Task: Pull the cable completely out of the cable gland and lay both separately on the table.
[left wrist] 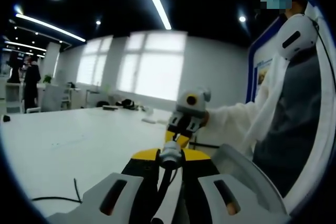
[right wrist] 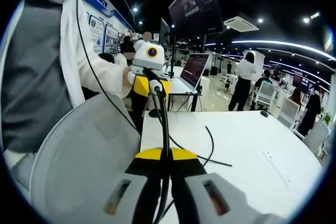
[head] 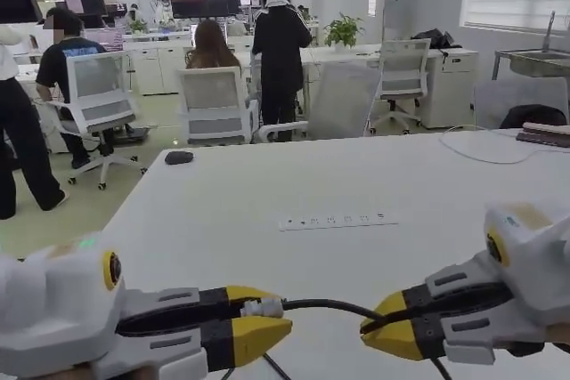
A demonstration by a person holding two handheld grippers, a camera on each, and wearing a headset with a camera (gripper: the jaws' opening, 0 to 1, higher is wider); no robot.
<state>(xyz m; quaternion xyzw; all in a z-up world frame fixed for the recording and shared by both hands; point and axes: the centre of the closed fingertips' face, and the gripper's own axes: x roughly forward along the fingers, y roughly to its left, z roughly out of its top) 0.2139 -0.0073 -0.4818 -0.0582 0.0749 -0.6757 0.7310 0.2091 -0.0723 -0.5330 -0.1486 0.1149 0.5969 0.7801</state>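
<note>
1. Yellow-tipped jaws of the left gripper are pressed onto the small grey-white cable gland low in the head view; the gland is held in the air above the broad white table, not resting on it.
2. Facing it from the other side, the right gripper has its jaws pinched on the thin black cable; the cable bows across the short gap between the two grippers and enters the gland, so the two parts are not yet separated; further lengths of it trail down past both grippers.
3. Seen from the left gripper view, the cable gland sits between the left gripper's yellow tips; the right gripper is just beyond, and a loose run of the cable lies on the table.
4. Seen from the right gripper view, the right gripper has its jaws together around the cable, which rises straight to the left gripper; slack cable lies on the table below.
5. Farther back on the table lie a flat white power strip and a small dark rounded object; beyond it stand white office chairs and several people.
</note>
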